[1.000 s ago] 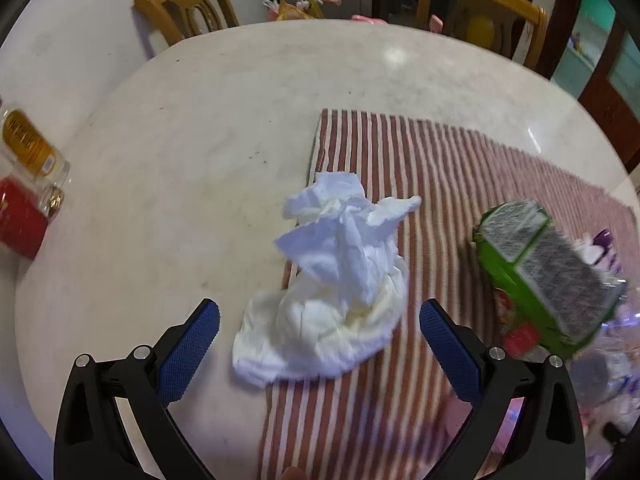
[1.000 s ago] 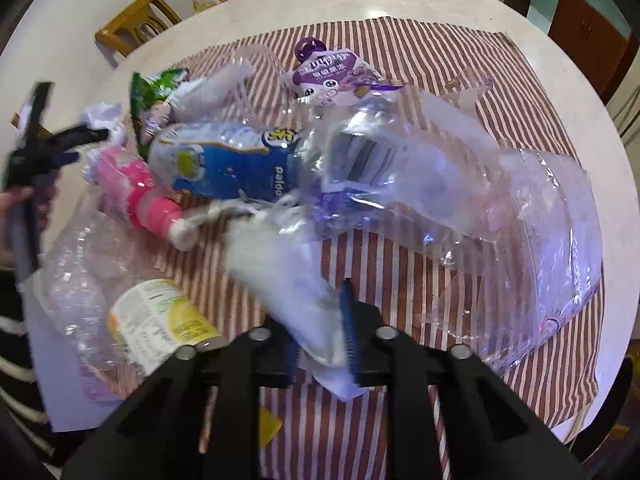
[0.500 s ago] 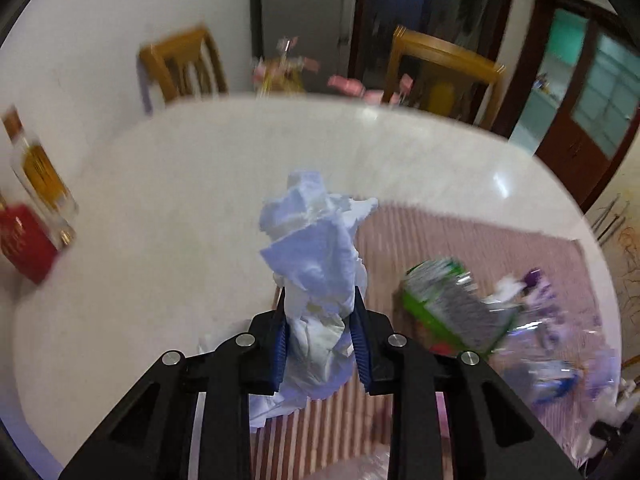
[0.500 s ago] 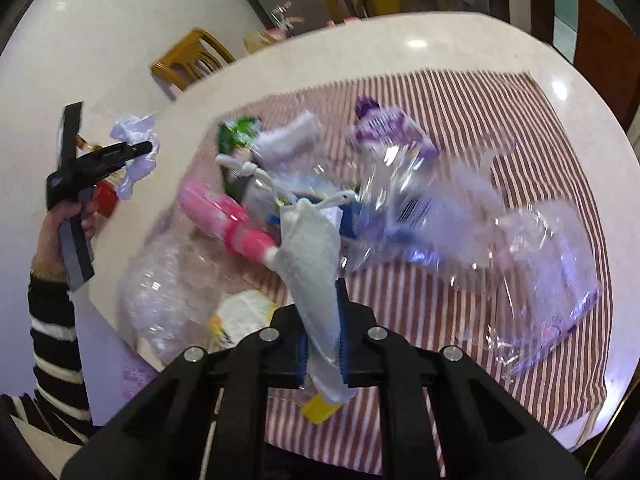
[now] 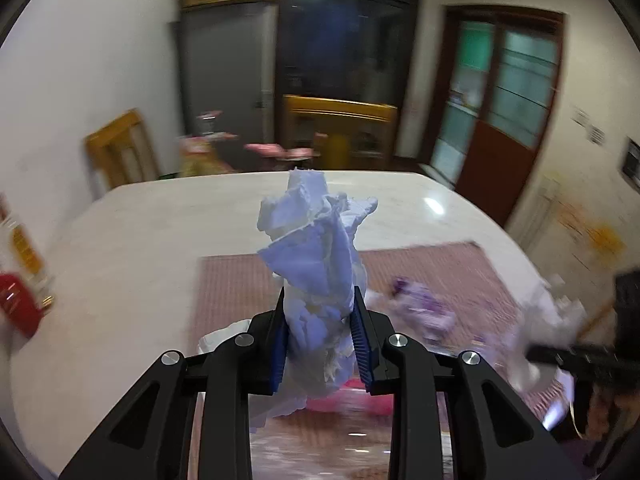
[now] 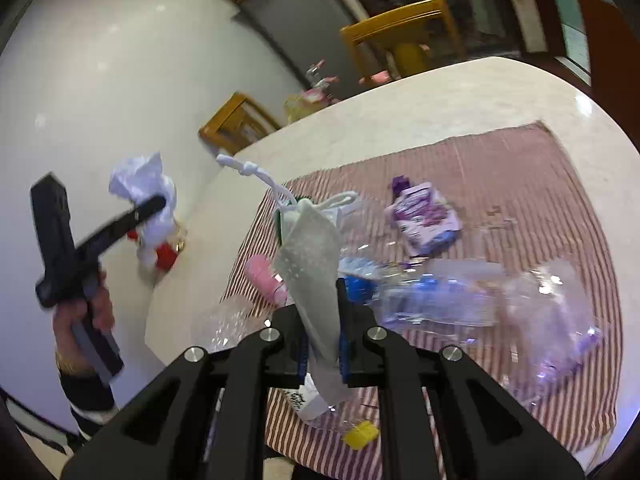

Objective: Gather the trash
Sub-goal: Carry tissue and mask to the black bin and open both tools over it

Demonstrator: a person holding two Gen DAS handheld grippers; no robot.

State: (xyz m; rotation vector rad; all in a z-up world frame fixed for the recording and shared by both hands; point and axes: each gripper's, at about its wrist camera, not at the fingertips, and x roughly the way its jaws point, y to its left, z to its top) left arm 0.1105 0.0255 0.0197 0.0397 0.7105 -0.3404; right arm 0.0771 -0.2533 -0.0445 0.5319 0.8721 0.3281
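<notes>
In the left wrist view my left gripper (image 5: 319,320) is shut on a crumpled white tissue (image 5: 316,248) and holds it up above the round marble table (image 5: 152,240). The right wrist view shows the same tissue (image 6: 140,180) in the left gripper (image 6: 154,204) at the far left, held by a person's hand (image 6: 86,312). My right gripper (image 6: 322,344) is shut on a pale drawstring pouch (image 6: 312,260), whose knotted cord (image 6: 252,170) sticks up. Below lie a purple pouch (image 6: 424,216), a clear bottle (image 6: 432,300) and a pink bottle (image 6: 264,276).
The trash lies on a red-striped cloth (image 6: 500,168). A clear plastic bag (image 6: 556,320) sits at its right and a yellow scrap (image 6: 360,434) near the front edge. A red bottle (image 5: 16,304) stands at the table's left. Wooden chairs (image 5: 340,128) stand behind.
My left gripper closed on the tissue and lifted it off the table. The right gripper rose with the pouch, and both views tilted up toward the room.
</notes>
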